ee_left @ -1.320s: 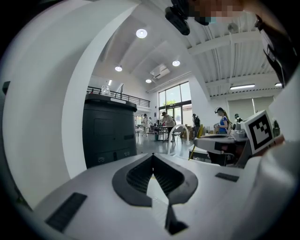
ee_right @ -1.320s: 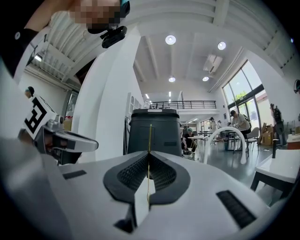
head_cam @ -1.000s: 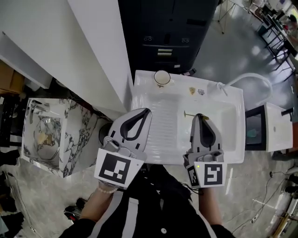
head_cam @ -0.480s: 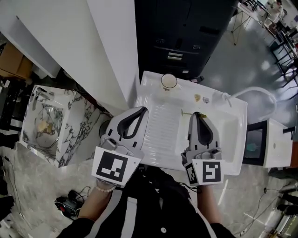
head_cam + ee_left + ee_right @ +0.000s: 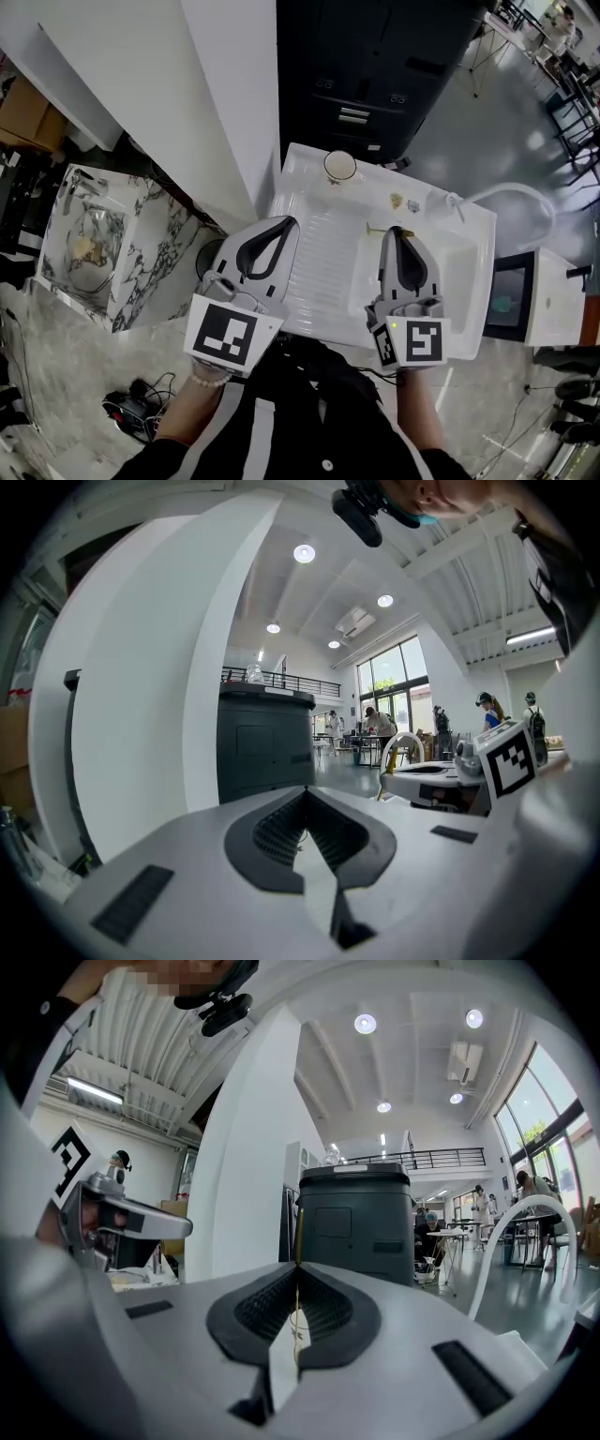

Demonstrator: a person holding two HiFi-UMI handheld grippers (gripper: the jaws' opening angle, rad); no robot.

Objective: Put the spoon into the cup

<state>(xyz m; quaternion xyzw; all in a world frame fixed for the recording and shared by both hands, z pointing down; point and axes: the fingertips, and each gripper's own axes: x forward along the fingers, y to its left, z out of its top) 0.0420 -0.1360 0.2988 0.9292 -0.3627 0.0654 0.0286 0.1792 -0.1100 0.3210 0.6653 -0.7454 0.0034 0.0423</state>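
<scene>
A small pale cup (image 5: 339,166) stands at the far edge of the white sink unit (image 5: 323,253). My right gripper (image 5: 397,230) hovers over the basin, nearer to me and to the right of the cup, shut on a thin gold spoon (image 5: 375,227). One end of the spoon sticks out to the left of the tips. In the right gripper view the spoon (image 5: 298,1232) rises as a fine gold line out of the closed right gripper (image 5: 298,1267). My left gripper (image 5: 292,221) is held over the ridged drainboard. In the left gripper view the left gripper (image 5: 305,791) is shut and empty.
A white hose (image 5: 511,192) arches over the unit's far right corner, with small bits (image 5: 398,200) beside it. A black cabinet (image 5: 375,66) stands behind, a white pillar (image 5: 220,103) to the left, a marble basin (image 5: 94,253) further left and a white appliance (image 5: 553,291) on the right.
My right gripper has edged a little closer to the cup with the spoon in it. The left gripper has barely moved, and the head view has shifted slightly.
</scene>
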